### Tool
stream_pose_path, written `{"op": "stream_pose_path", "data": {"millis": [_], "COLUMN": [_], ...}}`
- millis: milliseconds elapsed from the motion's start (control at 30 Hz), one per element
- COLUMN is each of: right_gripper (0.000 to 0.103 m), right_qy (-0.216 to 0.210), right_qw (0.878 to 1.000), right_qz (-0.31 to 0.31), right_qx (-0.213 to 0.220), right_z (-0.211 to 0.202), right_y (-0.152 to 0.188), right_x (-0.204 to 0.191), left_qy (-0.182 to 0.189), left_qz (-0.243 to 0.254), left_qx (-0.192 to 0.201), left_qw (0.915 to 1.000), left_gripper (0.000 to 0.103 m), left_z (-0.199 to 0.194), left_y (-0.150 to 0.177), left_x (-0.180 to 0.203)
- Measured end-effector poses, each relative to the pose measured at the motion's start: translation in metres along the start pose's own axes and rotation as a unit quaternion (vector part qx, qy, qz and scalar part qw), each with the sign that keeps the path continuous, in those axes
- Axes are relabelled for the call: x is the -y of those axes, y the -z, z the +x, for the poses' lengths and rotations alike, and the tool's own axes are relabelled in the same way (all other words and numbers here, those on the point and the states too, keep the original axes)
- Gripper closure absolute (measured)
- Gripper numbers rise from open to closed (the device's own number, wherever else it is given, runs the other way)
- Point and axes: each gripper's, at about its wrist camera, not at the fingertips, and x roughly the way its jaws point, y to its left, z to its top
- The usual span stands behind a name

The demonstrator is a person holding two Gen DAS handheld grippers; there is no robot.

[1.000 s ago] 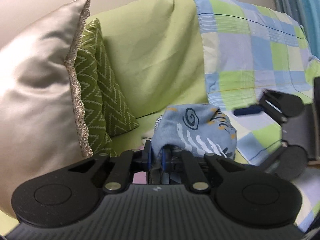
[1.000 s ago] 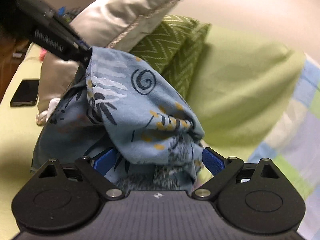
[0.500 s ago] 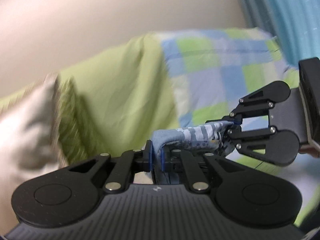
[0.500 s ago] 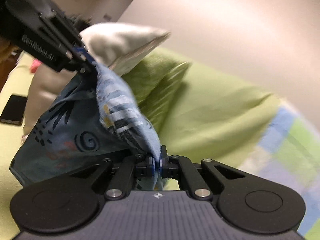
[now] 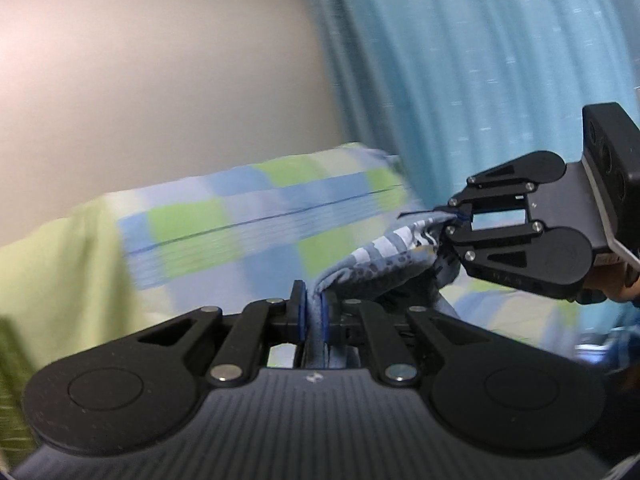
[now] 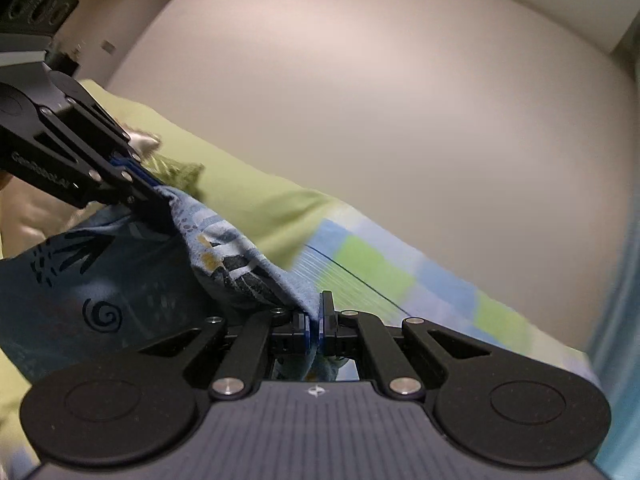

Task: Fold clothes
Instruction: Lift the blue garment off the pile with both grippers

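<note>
A blue patterned garment (image 5: 384, 264) with spirals and white stripes hangs between both grippers, held up in the air. My left gripper (image 5: 313, 312) is shut on one edge of it. My right gripper (image 6: 316, 326) is shut on another edge; it shows at the right of the left wrist view (image 5: 456, 216). In the right wrist view the left gripper (image 6: 158, 194) is at upper left, and the garment (image 6: 120, 280) sags between the two and drapes down to the left.
A green pillow (image 6: 248, 204) and a blue-green checked pillow (image 5: 260, 224) lie behind the garment against a beige wall (image 6: 380, 100). A light blue curtain (image 5: 460, 72) hangs at the right. A beige cushion (image 6: 32, 216) sits at the left.
My right gripper closed on the garment's edge. Both grippers rose with it and tilted upward, so the pillows dropped lower in view and the curtain and wall appeared.
</note>
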Motion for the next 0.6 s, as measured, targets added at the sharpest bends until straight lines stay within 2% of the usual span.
{"op": "stream_pose_path", "data": {"millis": [133, 267, 400, 467, 600], "right_gripper": [0.103, 0.103, 0.103, 0.103, 0.103], "right_qy": [0.034, 0.071, 0.094, 0.101, 0.110], "right_qw": [0.999, 0.995, 0.991, 0.990, 0.990], "right_qz": [0.006, 0.018, 0.029, 0.025, 0.014], "right_qx": [-0.030, -0.070, -0.094, -0.098, -0.083], "right_z": [-0.050, -0.079, -0.082, -0.071, -0.021], "right_y": [0.021, 0.050, 0.071, 0.080, 0.086], "right_x": [0.029, 0.052, 0.068, 0.078, 0.099], "left_qy": [0.070, 0.123, 0.138, 0.129, 0.092], "left_qz": [-0.006, -0.004, 0.003, 0.011, 0.033], "left_qx": [-0.003, -0.016, -0.023, -0.023, -0.010], "left_qw": [0.9975, 0.9922, 0.9901, 0.9914, 0.9951], "left_gripper": [0.097, 0.097, 0.097, 0.097, 0.097], "left_z": [0.026, 0.064, 0.098, 0.121, 0.153], "left_y": [-0.001, 0.002, 0.007, 0.003, -0.007], "left_x": [0.044, 0.084, 0.094, 0.087, 0.065]}}
